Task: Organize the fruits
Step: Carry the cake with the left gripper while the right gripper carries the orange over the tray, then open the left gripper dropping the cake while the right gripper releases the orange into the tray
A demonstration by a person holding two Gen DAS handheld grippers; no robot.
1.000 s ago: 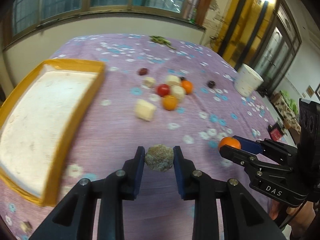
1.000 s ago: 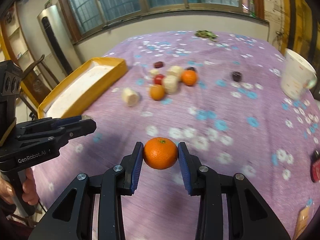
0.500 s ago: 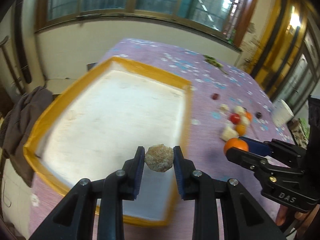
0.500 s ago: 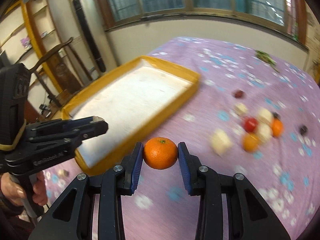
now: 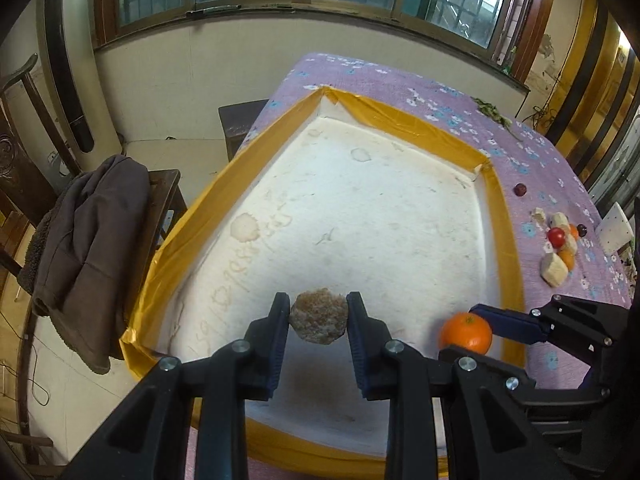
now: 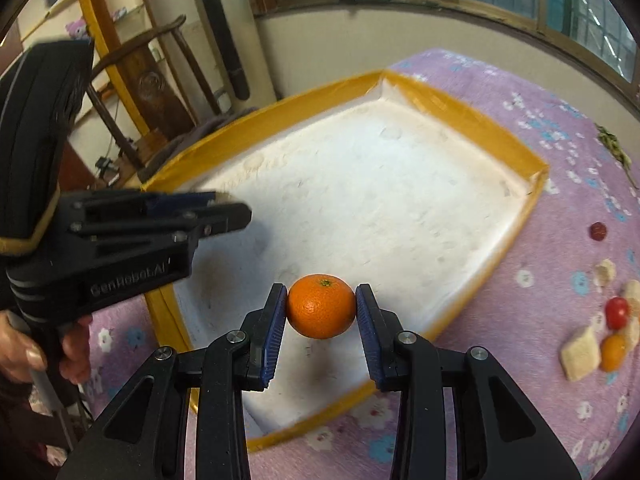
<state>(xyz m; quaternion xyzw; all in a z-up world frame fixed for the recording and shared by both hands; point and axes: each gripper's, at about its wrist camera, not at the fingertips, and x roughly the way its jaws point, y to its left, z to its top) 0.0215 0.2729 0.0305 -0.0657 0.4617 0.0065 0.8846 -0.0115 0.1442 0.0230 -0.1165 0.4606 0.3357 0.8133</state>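
My left gripper [image 5: 319, 322] is shut on a rough brown round fruit [image 5: 319, 321], held just above the near part of the white tray's yellow rim [image 5: 160, 248]. My right gripper [image 6: 321, 308] is shut on an orange tangerine [image 6: 321, 306], over the tray's near right part; it also shows in the left wrist view, the tangerine [image 5: 466, 332] at its tips. In the right wrist view the left gripper [image 6: 230, 210] reaches in from the left above the tray's rim [image 6: 500, 240]. Nothing lies inside the tray.
Loose fruit lies on the purple flowered cloth to the right of the tray: a red tomato [image 6: 617, 312], a small orange [image 6: 612, 353], pale chunks [image 6: 580, 354] and a dark berry [image 6: 598, 231]. A chair with a dark coat [image 5: 88, 248] stands left of the table. A white cup [image 5: 616, 232] is at far right.
Both grippers have swung left from above the cloth to above the tray, each still holding its fruit. The fruit pile now lies far to the right.
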